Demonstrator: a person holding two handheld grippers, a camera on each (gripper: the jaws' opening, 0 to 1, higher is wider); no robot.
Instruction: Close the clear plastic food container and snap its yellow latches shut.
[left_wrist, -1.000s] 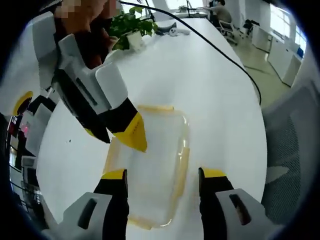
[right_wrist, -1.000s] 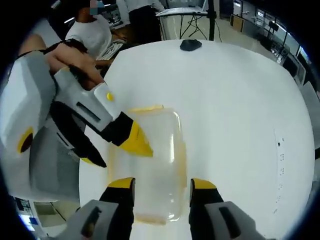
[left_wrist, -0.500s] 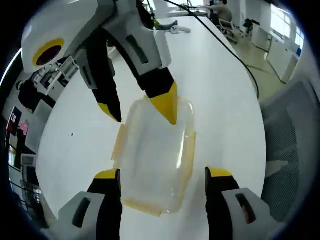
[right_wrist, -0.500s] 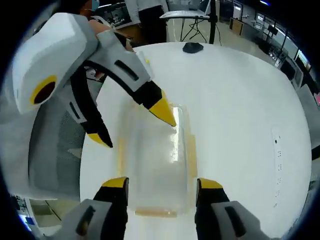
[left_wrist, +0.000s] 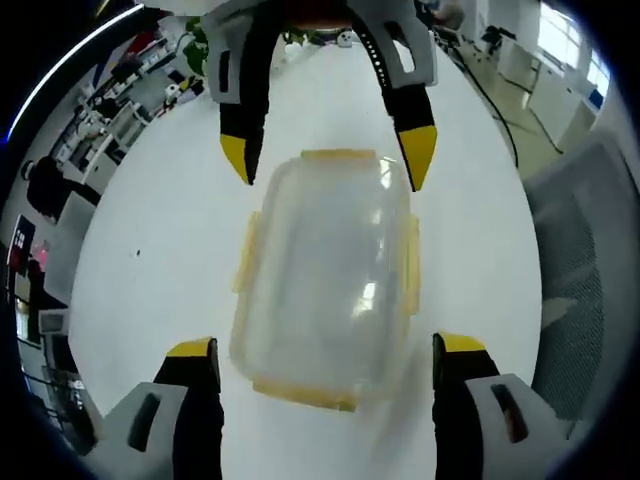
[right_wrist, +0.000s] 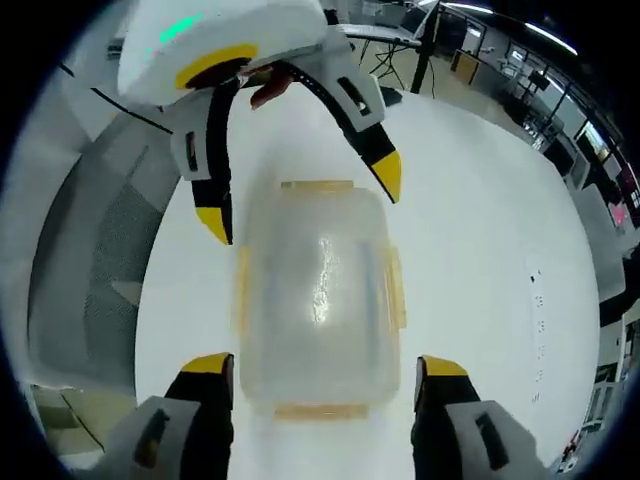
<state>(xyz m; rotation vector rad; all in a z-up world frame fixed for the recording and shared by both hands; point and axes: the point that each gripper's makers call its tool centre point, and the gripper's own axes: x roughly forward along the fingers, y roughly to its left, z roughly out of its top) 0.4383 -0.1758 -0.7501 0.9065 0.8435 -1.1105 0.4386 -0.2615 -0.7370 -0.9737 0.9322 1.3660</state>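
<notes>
container: clear box (left_wrist: 325, 275) flat on the white table (left_wrist: 150, 200), lid looks seated on it; it lies straight ahead of both your tools, between them.
long axis: runs from one gripper toward the other, so each of you faces a short end.
left gripper (left_wrist: 325, 355): jaws spread wide, holding nothing; tips sit either side of the near short end, apart from the box.
right gripper (right_wrist: 325, 372): jaws also wide and empty, straddling the opposite short end without touching.
who is nearer: about equal; each tool owns its own end latch.
latches: yellow tabs on all four sides; near end tab (left_wrist: 300, 393) for your left, near end tab (right_wrist: 320, 410) for your right, long-side tabs (right_wrist: 395, 290) run along the flanks. Whether any are snapped down already is hard to tell through the fisheye blur; the side ones look splayed a little outward.
next move turns on: you are lined up on the ends, but the side tabs lie across your jaw line, so you would need to turn or shift sideways to press them.
around: mesh chair (left_wrist: 580, 260) just off the table edge, plant (left_wrist: 200, 40) and cable (left_wrist: 490, 100) far up the table, well apart.
in the way: nothing stands between jaws and box.
</notes>
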